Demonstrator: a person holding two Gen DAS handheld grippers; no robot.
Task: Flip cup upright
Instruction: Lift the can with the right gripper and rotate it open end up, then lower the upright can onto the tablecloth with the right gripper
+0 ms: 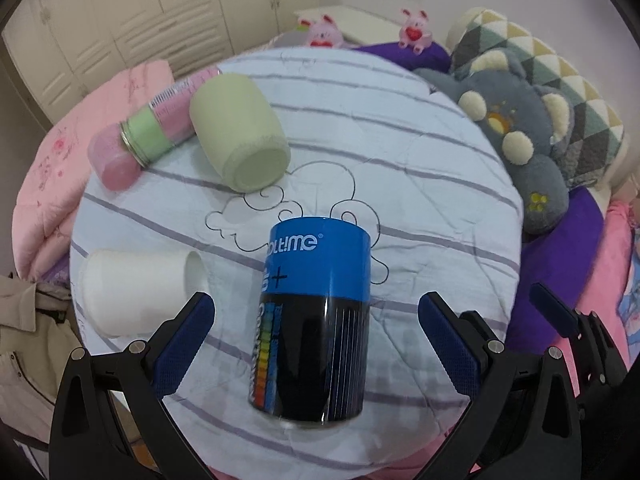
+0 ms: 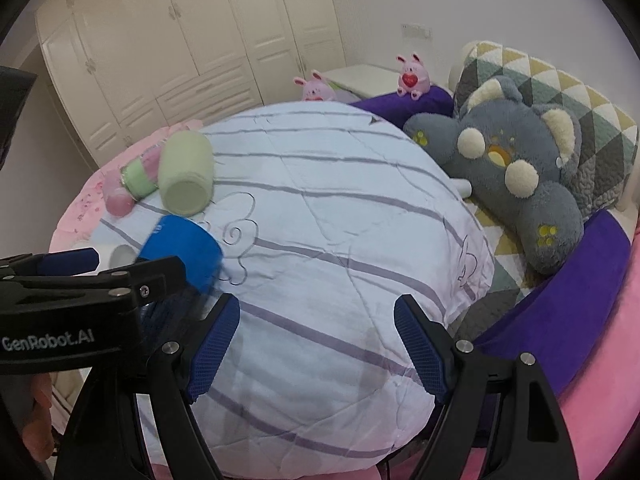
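Observation:
A blue and black cup lies on its side on the striped quilt, its blue end pointing away from me. My left gripper is open, its blue fingers wide on either side of the cup and apart from it. In the right wrist view the cup shows at the left, partly hidden behind the left gripper's body. My right gripper is open and empty above the bare quilt.
A pale green cup lies on its side at the back left, beside a pink and green bottle. A white cup lies on its side at the left. A grey plush toy and a patterned pillow lie at the right.

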